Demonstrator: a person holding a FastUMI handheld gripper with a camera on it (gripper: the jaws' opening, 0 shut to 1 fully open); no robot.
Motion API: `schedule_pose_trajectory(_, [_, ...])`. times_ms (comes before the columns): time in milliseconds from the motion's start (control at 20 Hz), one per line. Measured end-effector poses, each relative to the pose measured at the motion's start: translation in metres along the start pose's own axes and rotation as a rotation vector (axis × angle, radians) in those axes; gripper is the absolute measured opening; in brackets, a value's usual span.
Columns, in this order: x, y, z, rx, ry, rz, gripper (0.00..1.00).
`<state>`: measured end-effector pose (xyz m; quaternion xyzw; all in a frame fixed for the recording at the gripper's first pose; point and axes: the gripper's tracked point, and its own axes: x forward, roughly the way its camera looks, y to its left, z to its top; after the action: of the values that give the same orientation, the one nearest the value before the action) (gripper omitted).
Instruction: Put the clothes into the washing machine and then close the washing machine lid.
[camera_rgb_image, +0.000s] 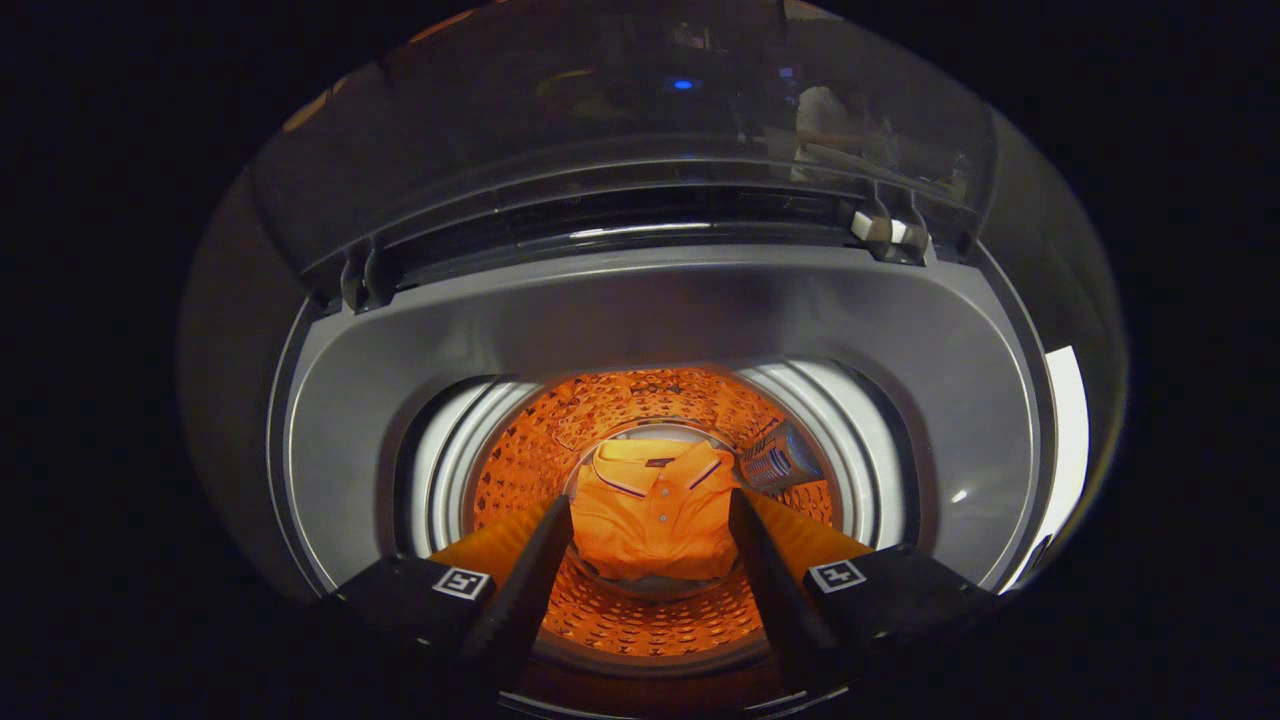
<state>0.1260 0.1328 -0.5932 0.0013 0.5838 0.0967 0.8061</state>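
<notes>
An orange polo shirt (655, 525) lies folded at the bottom of the washing machine drum (520, 460), collar toward the far side. I look straight down into the drum. My gripper (650, 505) hangs over the opening, open, with its two fingers (540, 545) spread to either side of the shirt and well above it; nothing sits between them. The grey top deck (640, 310) rings the opening. The transparent lid (620, 130) stands raised on its hinges beyond the opening.
A small grey filter piece (778, 460) is fixed on the drum wall just right of the shirt. A white hinge block (885, 230) sits at the lid's right hinge. The lid glass carries faint reflections.
</notes>
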Motion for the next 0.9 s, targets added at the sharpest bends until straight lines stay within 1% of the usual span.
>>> schedule_pose_trajectory(200, [-0.014,0.001,0.009,0.005,-0.064,-0.008,1.00])
schedule_pose_trajectory(300, [-0.028,0.007,0.016,0.010,-0.106,0.015,1.00])
schedule_pose_trajectory(500, [-0.071,0.016,0.039,0.006,-0.239,0.054,1.00])
schedule_pose_trajectory(600, [-0.103,0.021,0.062,-0.002,-0.343,0.067,1.00])
schedule_pose_trajectory(800, [-0.181,0.027,0.126,-0.032,-0.609,0.081,0.99])
schedule_pose_trajectory(900, [-0.217,0.031,0.154,-0.058,-0.701,0.074,0.99])
